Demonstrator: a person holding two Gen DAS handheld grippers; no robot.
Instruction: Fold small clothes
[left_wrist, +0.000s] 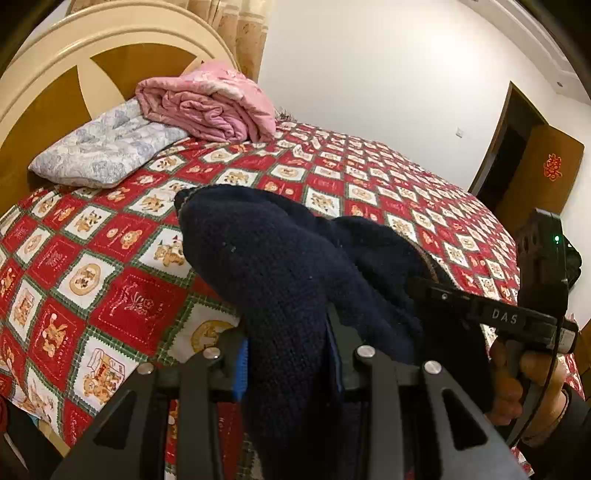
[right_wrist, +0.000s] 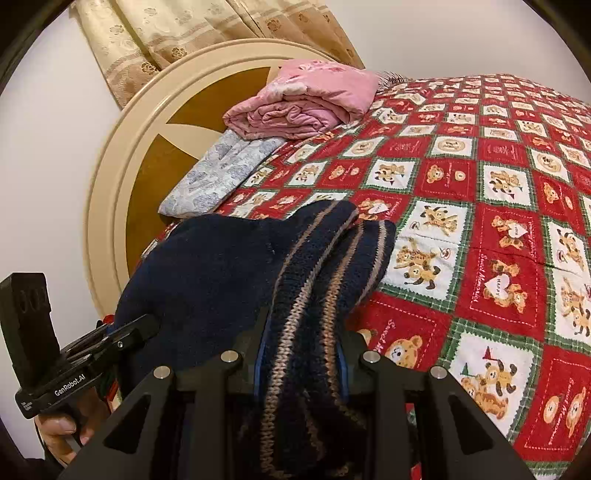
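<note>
A dark navy knitted garment (left_wrist: 266, 258) with tan stripes at its hem (right_wrist: 314, 280) is held up over the near edge of the bed. My left gripper (left_wrist: 288, 362) is shut on a plain navy fold of it, which drapes over the fingers and hides the tips. My right gripper (right_wrist: 301, 362) is shut on the striped hem. The right gripper also shows at the right of the left wrist view (left_wrist: 480, 314), and the left gripper at the lower left of the right wrist view (right_wrist: 122, 336), both pinching the same garment.
The bed wears a red and white bear-print cover (left_wrist: 129, 266). A folded pink quilt (left_wrist: 210, 103) and a pale blue pillow (left_wrist: 107, 147) lie against the round headboard (right_wrist: 122, 184). Beige curtains (right_wrist: 177, 29) hang behind. A brown door (left_wrist: 535, 177) stands at the far right.
</note>
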